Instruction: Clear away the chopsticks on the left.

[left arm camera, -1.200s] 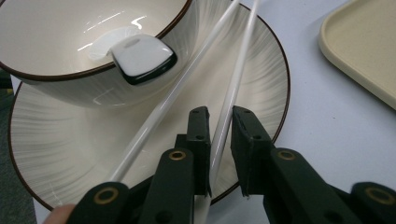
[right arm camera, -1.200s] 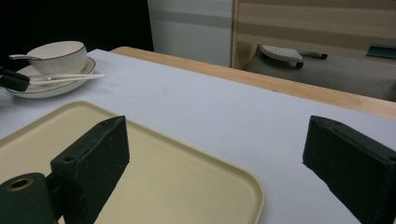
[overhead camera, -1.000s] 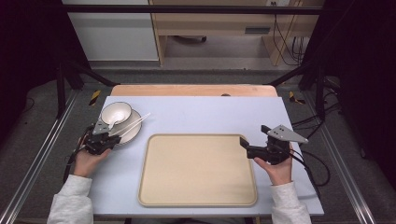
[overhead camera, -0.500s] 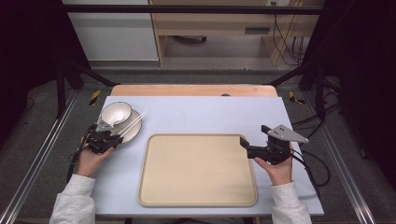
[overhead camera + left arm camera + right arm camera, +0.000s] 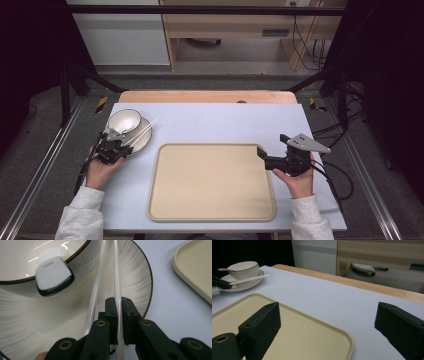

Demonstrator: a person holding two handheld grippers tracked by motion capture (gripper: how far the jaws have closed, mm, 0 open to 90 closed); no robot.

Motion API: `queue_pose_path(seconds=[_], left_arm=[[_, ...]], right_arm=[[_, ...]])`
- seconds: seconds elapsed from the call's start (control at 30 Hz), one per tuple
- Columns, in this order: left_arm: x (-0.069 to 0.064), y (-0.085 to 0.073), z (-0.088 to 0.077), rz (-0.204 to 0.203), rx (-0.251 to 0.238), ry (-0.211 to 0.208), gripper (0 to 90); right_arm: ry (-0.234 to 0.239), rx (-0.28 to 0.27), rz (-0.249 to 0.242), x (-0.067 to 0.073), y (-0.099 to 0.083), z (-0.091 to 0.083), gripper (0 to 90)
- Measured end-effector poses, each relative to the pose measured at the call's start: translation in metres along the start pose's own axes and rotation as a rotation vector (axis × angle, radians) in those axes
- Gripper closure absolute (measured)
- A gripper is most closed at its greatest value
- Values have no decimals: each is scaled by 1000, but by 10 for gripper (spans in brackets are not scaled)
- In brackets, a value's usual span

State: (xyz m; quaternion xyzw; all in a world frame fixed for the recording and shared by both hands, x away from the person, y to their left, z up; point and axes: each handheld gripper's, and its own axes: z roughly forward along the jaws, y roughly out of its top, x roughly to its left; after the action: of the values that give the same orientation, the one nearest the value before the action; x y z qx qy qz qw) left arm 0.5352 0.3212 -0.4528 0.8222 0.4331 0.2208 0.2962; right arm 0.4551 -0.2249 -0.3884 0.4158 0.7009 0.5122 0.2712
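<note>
Spread across the middle: a pale blue table point(image 5: 215, 125), with a beige tray point(image 5: 210, 182) lying flat at its near centre. Set at the far left: a ribbed plate point(image 5: 135, 277) with a dark rim, just left of the tray's far corner. Standing on that plate: a cream bowl point(image 5: 124, 120), a spoon point(image 5: 53, 275) resting inside it. Laid slantwise across the plate's right part: two white chopsticks point(image 5: 142, 132), tips pointing far and right.

Parked at the plate's near edge: the left gripper point(image 5: 120, 147), jaws just closed tight on the right chopstick point(image 5: 117, 290). Clamped near its near end, that stick runs straight away from the pads; lying loose just beside them on the left, the other chopstick point(image 5: 96, 295).

Held above the table just off the tray's right edge, pointing left: the right gripper point(image 5: 329, 322), jaws spread wide with nothing between them, well apart from plate and chopsticks.
</note>
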Motion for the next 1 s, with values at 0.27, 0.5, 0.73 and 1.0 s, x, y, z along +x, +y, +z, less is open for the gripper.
queue_pose_path(seconds=[0.27,0.5,0.73,1.0], left_arm=[[-3,4,-13,-26,-59,12,845],[-23,11,-34,-67,-128,32,844],[-47,10,-48,-80,-174,58,844],[-69,10,-62,-113,-206,61,844]], right_arm=[[-3,-4,1,-1,0,-2,69],[-17,-20,18,-5,2,-9,65],[-37,-23,25,-9,2,-13,60],[-53,-12,27,-11,1,-12,57]])
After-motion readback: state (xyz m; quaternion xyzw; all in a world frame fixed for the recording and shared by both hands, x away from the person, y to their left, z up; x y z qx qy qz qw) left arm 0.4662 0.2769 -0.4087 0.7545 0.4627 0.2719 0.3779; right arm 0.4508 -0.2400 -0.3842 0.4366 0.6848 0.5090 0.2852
